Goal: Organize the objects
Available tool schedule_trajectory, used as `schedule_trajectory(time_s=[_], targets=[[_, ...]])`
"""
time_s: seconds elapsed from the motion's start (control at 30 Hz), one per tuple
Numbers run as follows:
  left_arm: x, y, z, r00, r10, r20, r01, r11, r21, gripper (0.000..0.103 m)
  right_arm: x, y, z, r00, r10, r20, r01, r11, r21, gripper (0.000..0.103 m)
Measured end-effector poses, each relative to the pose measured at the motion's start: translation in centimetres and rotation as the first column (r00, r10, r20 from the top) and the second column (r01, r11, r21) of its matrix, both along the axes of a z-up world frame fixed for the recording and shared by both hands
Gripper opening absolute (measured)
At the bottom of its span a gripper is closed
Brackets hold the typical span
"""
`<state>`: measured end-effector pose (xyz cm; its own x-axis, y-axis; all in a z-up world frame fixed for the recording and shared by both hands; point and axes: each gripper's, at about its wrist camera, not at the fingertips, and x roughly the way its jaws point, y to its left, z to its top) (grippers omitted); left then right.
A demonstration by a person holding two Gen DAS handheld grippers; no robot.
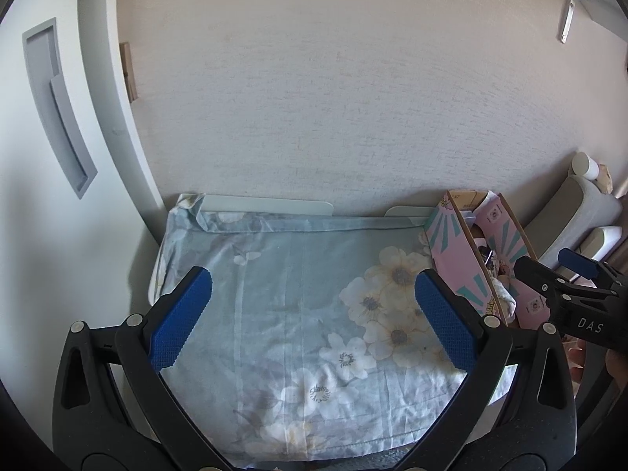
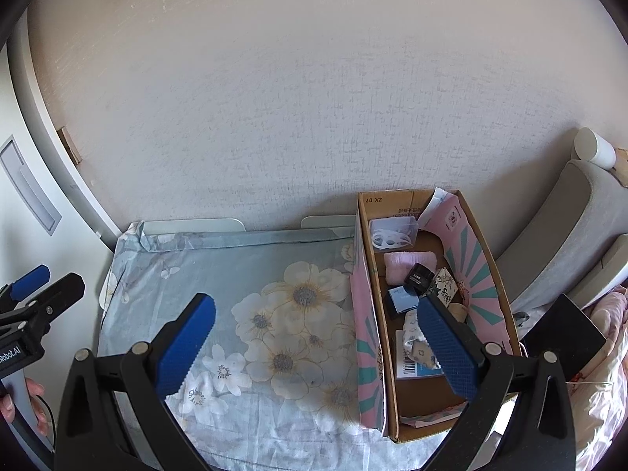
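A pink-and-teal cardboard box [image 2: 481,259] stands open at the right of a table covered with a blue floral cloth [image 2: 235,282]. Inside lie a clear plastic tub [image 2: 394,233], a pink towel [image 2: 404,263], a black jar [image 2: 419,275], a blue box [image 2: 404,299], a patterned pouch [image 2: 418,343] and other small items. My right gripper [image 2: 314,347] is open and empty above the cloth and the box's near half. My left gripper [image 1: 312,320] is open and empty over the cloth, left of the box [image 1: 463,259].
A textured wall [image 2: 314,98] stands behind the table. A white door frame [image 1: 106,78] is at the left. A grey cushioned chair [image 2: 565,227] with a white cylinder [image 2: 594,149] sits to the right, with pink fabric [image 2: 604,373] beside it.
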<state>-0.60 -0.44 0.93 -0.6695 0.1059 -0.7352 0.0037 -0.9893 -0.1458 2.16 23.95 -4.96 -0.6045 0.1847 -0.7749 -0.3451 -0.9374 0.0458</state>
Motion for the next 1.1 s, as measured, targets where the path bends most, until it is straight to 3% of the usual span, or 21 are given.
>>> schedule_trajectory(time_s=[1.1], targets=[[-0.45, -0.31, -0.12, 1.000, 0.003, 0.003, -0.003, 1.000, -0.001, 0.103, -0.63, -0.18, 0.08, 1.000, -0.004, 0.001, 0.004, 1.000, 0.013, 0.102]])
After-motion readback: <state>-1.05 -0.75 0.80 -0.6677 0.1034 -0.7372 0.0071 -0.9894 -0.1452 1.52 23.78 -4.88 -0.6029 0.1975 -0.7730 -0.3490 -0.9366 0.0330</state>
